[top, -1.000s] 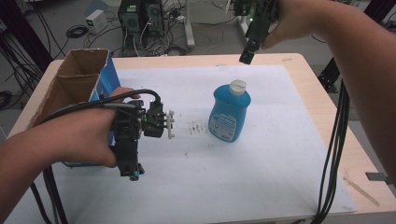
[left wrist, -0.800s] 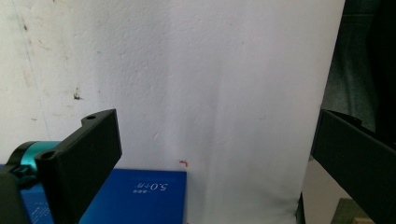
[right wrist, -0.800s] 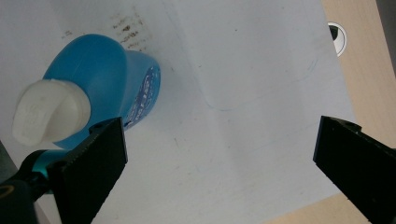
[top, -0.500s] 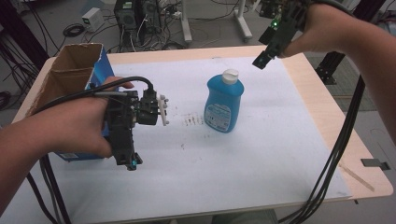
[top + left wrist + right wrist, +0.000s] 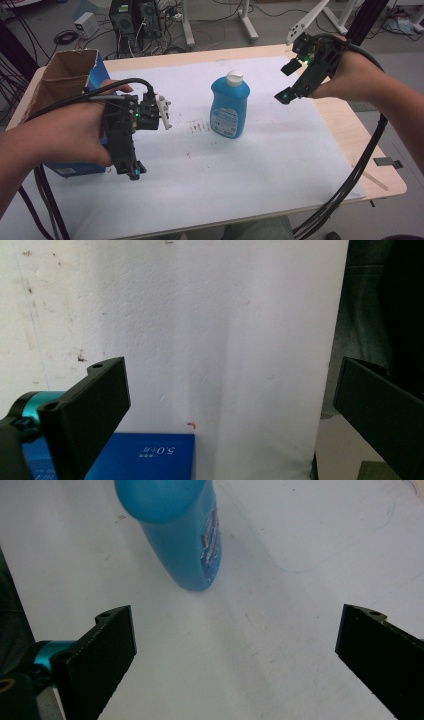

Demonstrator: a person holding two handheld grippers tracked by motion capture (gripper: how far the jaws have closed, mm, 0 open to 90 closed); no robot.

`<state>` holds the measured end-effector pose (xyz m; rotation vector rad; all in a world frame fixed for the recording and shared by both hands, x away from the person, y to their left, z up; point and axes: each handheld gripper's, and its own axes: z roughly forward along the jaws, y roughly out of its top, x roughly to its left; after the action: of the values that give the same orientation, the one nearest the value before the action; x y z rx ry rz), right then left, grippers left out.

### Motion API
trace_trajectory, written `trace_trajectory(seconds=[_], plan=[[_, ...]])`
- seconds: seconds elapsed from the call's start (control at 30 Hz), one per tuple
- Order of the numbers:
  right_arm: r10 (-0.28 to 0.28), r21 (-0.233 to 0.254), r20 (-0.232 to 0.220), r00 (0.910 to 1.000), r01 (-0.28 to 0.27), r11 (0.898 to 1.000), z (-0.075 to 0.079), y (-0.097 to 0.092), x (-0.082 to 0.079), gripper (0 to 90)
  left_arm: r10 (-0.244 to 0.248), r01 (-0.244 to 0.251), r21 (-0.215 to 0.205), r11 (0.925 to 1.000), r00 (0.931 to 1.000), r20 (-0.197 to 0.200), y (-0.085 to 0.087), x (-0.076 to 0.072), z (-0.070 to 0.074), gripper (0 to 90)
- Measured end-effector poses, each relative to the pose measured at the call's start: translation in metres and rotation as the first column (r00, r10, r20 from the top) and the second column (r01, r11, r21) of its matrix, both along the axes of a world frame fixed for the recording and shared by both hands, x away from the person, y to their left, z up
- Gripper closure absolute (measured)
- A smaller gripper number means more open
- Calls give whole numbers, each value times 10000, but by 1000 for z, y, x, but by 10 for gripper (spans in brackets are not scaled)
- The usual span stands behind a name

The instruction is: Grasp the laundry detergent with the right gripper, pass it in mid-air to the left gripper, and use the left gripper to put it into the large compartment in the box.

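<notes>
A blue plastic bottle [image 5: 230, 107] with a white cap stands upright near the middle of a white sheet [image 5: 250, 170] that covers a pale wooden table [image 5: 345, 130]. Its long axis runs straight up from the table, with the cap at the top. A label with blue and white print faces the near side of the table; its writing is too small to read in the high view. In the right gripper view the bottle [image 5: 182, 535] shows from above and at a slant, its base on the sheet, and a strip of the label runs down its side, again too blurred to read.

To the left of the bottle, at the table's left edge, stands an open cardboard box [image 5: 65, 80] with blue printed sides. In the left gripper view a blue panel of this box [image 5: 150, 455] carries white print that reads "5.0" when turned the right way up, followed by small characters that cannot be made out.

The left gripper [image 5: 131, 170] is held in the person's left hand [image 5: 75, 135], to the left of the bottle and just in front of the box, well apart from the bottle. Its jaws stand wide apart with nothing between them.

The right gripper [image 5: 285, 82] is held in the person's right hand [image 5: 355, 80], to the right of the bottle and raised above the sheet, near the bottle but not touching it. Its jaws are spread wide and empty, and its camera looks down toward the bottle's base.
</notes>
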<state>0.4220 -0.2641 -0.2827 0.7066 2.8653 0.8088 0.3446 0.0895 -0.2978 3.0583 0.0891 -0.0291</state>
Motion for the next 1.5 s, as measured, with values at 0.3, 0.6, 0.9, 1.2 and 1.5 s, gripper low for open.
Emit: trace_trajectory(seconds=[0.3,0.6,0.9,1.2,1.5], plan=[[-361,1279,363,9987,312,9913,-26,-5,-20,18,97,-97,-35,9999,10000,2,4,2,0,17],[-829,2265,570,9949,680,9716,-63,0,-34,18,33,-33,-13,10000,10000,5,6,2,2,17],[-1288,3065,682,9893,1021,9464,-85,10,-34,18,-33,33,42,10000,10000,-3,5,1,3,17],[-1504,3521,720,9860,1159,9288,-107,25,-29,18,-79,79,68,9999,10000,0,3,-1,2,17],[-1596,3901,803,9839,1163,9134,-118,40,-25,18,-145,145,85,9999,9999,8,3,-3,3,17]])
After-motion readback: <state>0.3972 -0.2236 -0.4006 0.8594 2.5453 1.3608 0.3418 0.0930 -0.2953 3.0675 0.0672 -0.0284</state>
